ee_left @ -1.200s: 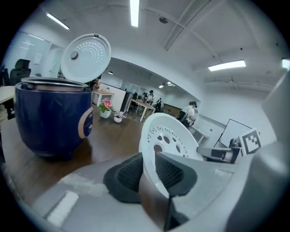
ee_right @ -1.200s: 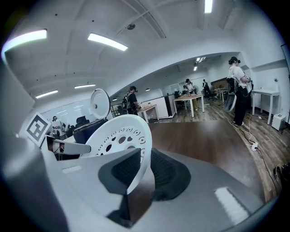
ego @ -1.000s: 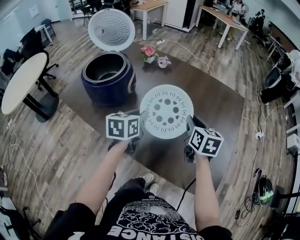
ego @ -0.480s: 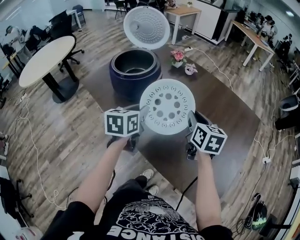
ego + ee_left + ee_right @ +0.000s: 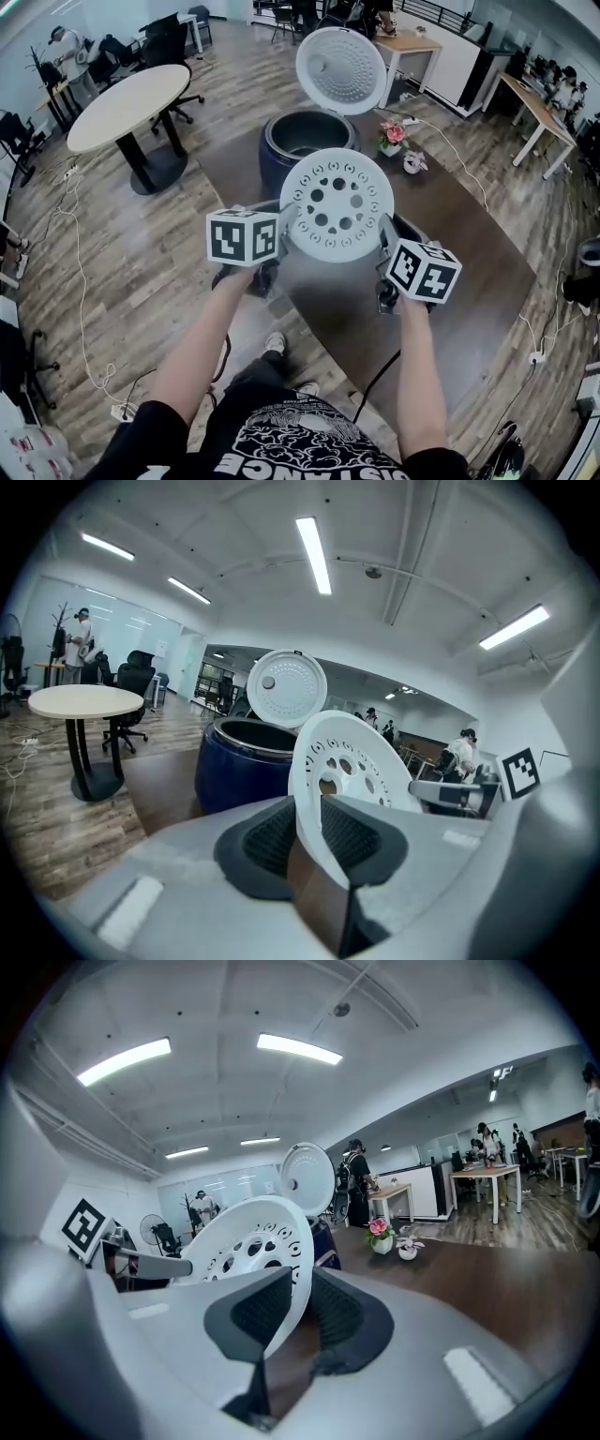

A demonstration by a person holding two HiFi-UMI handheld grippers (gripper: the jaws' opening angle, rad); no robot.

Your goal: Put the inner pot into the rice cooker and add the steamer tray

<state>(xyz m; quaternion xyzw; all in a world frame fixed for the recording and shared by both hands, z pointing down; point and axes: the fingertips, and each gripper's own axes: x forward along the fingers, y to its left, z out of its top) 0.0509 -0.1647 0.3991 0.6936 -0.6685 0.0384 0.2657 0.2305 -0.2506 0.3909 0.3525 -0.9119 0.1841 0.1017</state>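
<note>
Grip on the steamer tray (image 5: pixel 336 204) from both sides, with the tray in the air over the near part of the dark brown table (image 5: pixel 469 281). You hold it in front of the dark blue rice cooker (image 5: pixel 272 169), whose near wall it partly hides in the head view. The tray is a flat, round, white plastic disc with a low raised rim. A ring of small round holes runs just inside that rim, and several larger round holes surround one at the centre. It is tilted, its far edge higher than its near edge, so its pierced face is turned up toward your head. Your left gripper (image 5: pixel 286 222) pinches the tray's left edge: in the left gripper view its dark ribbed pads (image 5: pixel 272 841) press on either side of the thin rim. Your right gripper (image 5: pixel 382 239) pinches the opposite edge in the same way, its pads (image 5: pixel 258 1312) pressed onto the rim. The rice cooker stands on the table's far end with its white, dimpled lid (image 5: pixel 340 70) raised upright behind it. Its well looks dark, and you cannot tell from here what sits in it. Two small flower pots (image 5: pixel 393 139) stand on the table just to the right of the cooker. A pale round table (image 5: pixel 127 105) stands well apart at the far left.
</note>
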